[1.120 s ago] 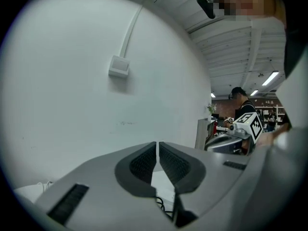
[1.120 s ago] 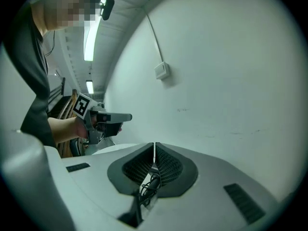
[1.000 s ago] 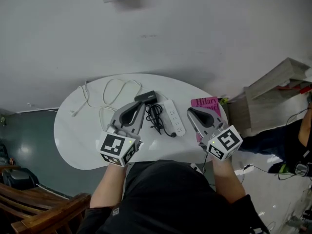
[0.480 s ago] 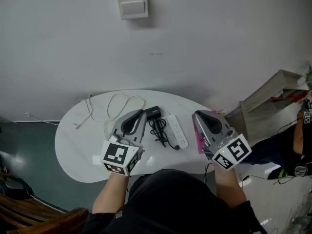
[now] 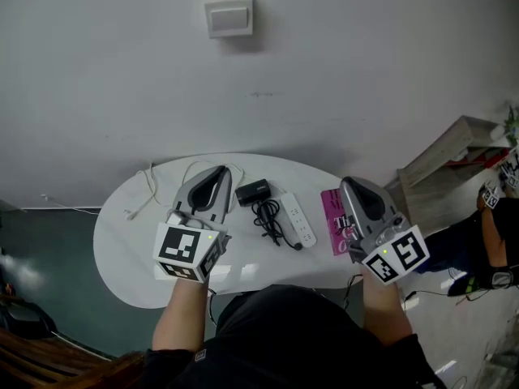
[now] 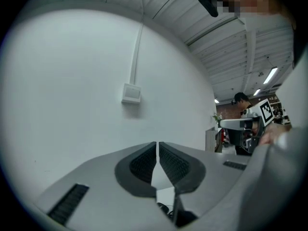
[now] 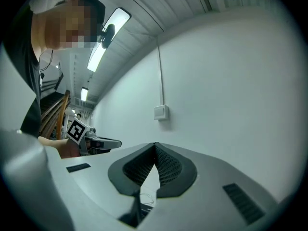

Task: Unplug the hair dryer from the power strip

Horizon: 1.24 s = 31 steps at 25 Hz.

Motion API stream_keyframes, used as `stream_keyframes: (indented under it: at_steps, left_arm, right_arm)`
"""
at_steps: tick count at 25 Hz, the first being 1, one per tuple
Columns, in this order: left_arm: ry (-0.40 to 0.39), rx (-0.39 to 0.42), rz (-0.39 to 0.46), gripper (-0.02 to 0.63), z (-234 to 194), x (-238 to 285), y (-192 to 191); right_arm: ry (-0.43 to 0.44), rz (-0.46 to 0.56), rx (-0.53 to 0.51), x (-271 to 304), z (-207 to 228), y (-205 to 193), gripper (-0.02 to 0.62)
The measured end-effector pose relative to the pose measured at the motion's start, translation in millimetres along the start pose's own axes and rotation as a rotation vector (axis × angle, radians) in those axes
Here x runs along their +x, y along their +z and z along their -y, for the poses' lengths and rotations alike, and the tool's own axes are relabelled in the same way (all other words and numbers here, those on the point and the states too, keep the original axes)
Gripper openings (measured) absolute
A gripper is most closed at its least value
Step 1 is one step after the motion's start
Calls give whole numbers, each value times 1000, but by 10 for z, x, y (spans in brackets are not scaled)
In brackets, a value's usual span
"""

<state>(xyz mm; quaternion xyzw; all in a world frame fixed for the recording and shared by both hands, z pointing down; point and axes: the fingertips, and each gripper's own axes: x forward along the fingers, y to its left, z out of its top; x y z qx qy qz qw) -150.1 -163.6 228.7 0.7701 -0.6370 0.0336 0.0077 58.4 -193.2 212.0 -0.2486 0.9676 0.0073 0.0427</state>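
On the white oval table (image 5: pixel 122 241) lies a white power strip (image 5: pixel 295 217). Just left of it is the black hair dryer (image 5: pixel 253 191) with its black cord (image 5: pixel 271 217) bundled up. The cord's end lies by the strip's near end; I cannot tell whether a plug sits in a socket. My left gripper (image 5: pixel 216 171) hovers left of the dryer, shut and empty, its tips meeting (image 6: pixel 157 143) before the wall. My right gripper (image 5: pixel 349 183) hangs right of the strip over a pink book (image 5: pixel 333 210), also shut and empty (image 7: pixel 155 144).
A loose white cable (image 5: pixel 152 183) curls on the table's far left part. A white box (image 5: pixel 228 14) is mounted on the wall behind. Right of the table stand a pale shelf (image 5: pixel 450 148) and another person (image 5: pixel 486 241). A wooden chair (image 5: pixel 32 359) is at bottom left.
Both grippers have risen towards the camera. The left one shifted left, uncovering the dryer; the right one now points level at the wall. Both stayed shut.
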Motion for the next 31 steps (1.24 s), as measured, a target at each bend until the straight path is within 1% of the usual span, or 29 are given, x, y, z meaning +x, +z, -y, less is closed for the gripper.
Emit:
stream_keyframes:
  at_steps: [8, 12, 23, 27, 31]
  left_arm:
    - [-7, -14, -6, 28, 66, -13, -31]
    - [-7, -20, -18, 28, 71, -5, -73]
    - [-10, -6, -50, 28, 165, -9, -160]
    - [-29, 5, -56, 28, 279, 3, -186]
    - [-67, 13, -63, 26, 450, 57, -199]
  right_arm:
    - [6, -13, -37, -11, -26, -5, 34]
    - [12, -24, -26, 1, -20, -48, 34]
    - [28, -33, 15, -2, -6, -173, 34]
    - [28, -34, 22, -47, 13, -214, 34]
    - [25, -38, 28, -82, 47, -239, 34]
